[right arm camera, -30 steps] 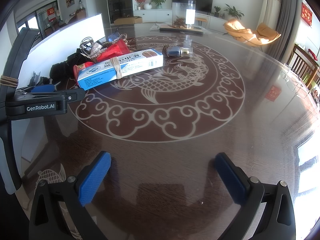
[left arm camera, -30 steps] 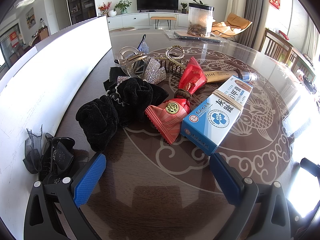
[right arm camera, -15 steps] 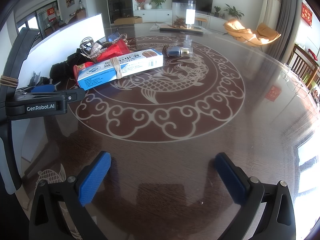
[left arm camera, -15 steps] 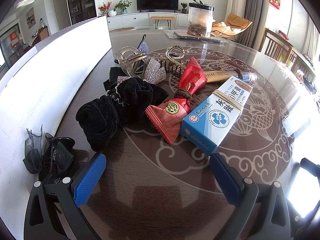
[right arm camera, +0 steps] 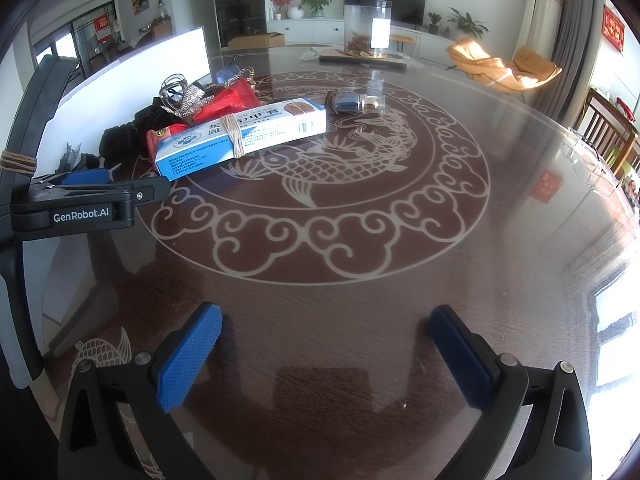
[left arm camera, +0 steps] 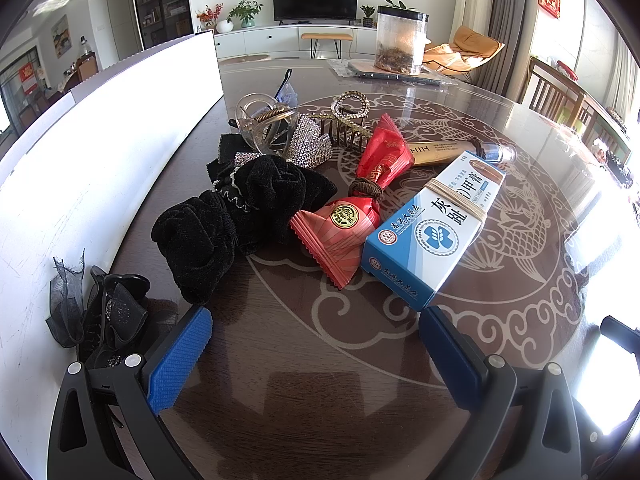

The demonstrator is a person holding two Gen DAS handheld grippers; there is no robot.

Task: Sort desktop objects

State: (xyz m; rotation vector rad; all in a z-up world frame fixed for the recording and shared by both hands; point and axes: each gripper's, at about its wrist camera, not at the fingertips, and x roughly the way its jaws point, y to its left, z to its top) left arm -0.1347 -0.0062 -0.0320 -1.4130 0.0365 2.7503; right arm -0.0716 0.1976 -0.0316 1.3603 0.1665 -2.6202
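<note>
Now, left gripper (left arm camera: 316, 340) jaws wide apart, empty; right gripper (right arm camera: 324, 340) likewise. One blue ointment box (left arm camera: 436, 228), one red candy wrapper (left arm camera: 352, 208), two black scrunchies (left arm camera: 240, 216).

One blue-and-white box (left arm camera: 434, 224) lies at centre, with one band (left arm camera: 456, 196) around it. One red packet (left arm camera: 352, 208) touches it at nine o'clock. Two black scrunchies (left arm camera: 224, 216) sit farther toward nine o'clock. Toward twelve o'clock lie one clear claw clip (left arm camera: 262, 122), one rhinestone clip (left arm camera: 308, 144) and one gold claw clip (left arm camera: 348, 120). One gold tube (left arm camera: 436, 148) lies at one o'clock. One black bow clip (left arm camera: 108, 316) lies at eight o'clock. One jar (left arm camera: 400, 40) stands far off at twelve o'clock.
</note>
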